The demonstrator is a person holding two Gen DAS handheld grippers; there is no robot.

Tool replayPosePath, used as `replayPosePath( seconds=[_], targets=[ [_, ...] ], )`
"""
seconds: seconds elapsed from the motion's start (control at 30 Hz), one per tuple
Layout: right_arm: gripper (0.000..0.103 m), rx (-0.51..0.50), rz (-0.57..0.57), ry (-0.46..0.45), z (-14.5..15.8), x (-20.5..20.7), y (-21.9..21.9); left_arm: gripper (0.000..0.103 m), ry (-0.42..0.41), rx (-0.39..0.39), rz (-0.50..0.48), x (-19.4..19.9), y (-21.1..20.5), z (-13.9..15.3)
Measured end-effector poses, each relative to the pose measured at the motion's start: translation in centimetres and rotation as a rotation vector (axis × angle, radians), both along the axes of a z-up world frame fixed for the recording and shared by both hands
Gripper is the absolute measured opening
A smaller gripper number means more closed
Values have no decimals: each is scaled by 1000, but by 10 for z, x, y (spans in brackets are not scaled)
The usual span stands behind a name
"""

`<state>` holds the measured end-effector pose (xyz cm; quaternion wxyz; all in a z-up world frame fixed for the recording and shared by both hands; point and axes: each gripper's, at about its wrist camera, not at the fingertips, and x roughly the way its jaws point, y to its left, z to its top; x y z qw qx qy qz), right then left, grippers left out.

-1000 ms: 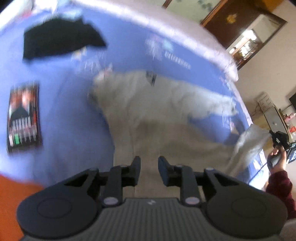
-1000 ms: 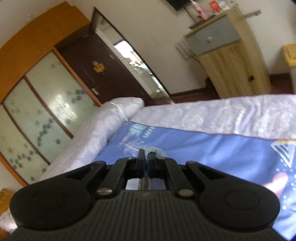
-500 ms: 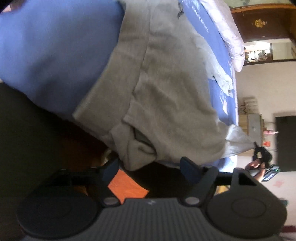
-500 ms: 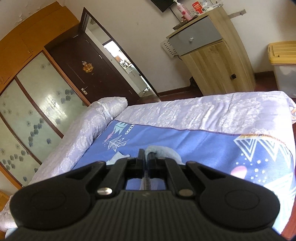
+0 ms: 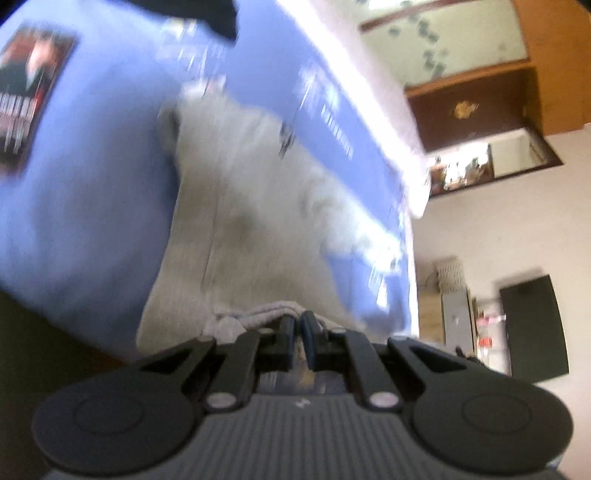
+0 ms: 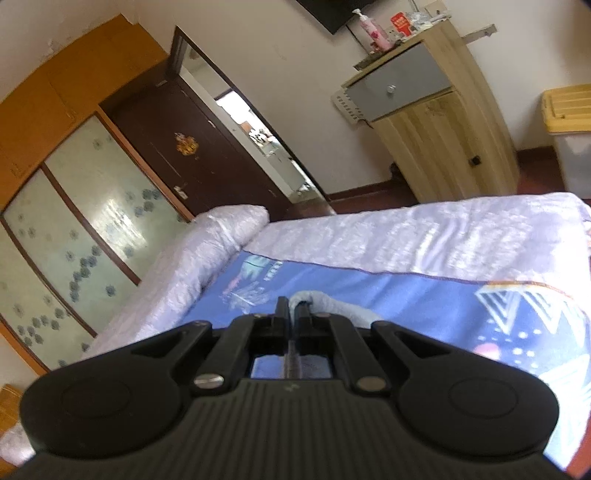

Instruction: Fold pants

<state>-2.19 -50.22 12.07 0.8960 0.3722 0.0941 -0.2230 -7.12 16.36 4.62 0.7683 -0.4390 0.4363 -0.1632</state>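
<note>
Light grey pants (image 5: 251, 206) lie spread on the blue bedspread (image 5: 92, 192), stretching away from me in the blurred left wrist view. My left gripper (image 5: 295, 325) is shut on the near edge of the pants, which bunches at the fingertips. In the right wrist view my right gripper (image 6: 293, 312) is shut on a fold of the grey pants (image 6: 325, 302) and holds it just above the blue bedspread (image 6: 424, 306). Most of the pants are hidden behind the gripper in that view.
A dark book or box (image 5: 26, 96) lies on the bed at left, and a black garment (image 5: 218, 18) at the far end. A white quilt (image 6: 443, 232) covers the far bed. A wooden cabinet (image 6: 436, 110), yellow-lidded bin (image 6: 569, 125) and wardrobe (image 6: 92, 206) stand around.
My left gripper was open by the pants' hanging edge half a second ago; it is now shut on that edge and has swung up. The right gripper stays shut on the pants, shifting slightly.
</note>
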Motion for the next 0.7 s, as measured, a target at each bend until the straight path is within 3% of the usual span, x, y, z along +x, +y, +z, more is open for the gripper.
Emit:
replayPosePath(
  seconds=[0.23, 0.43, 0.57, 0.7],
  targets=[
    [5, -53, 59, -46, 33, 56, 15, 6, -96, 70, 46, 67, 8, 32],
    [5, -168, 113, -24, 55, 138, 34, 5, -138, 93, 91, 118, 29, 37],
    [5, -191, 127, 31, 44, 201, 39, 6, -127, 123, 102, 163, 34, 25],
    [7, -216, 146, 161, 2, 278, 51, 6, -82, 193, 123, 209, 37, 2]
  ],
)
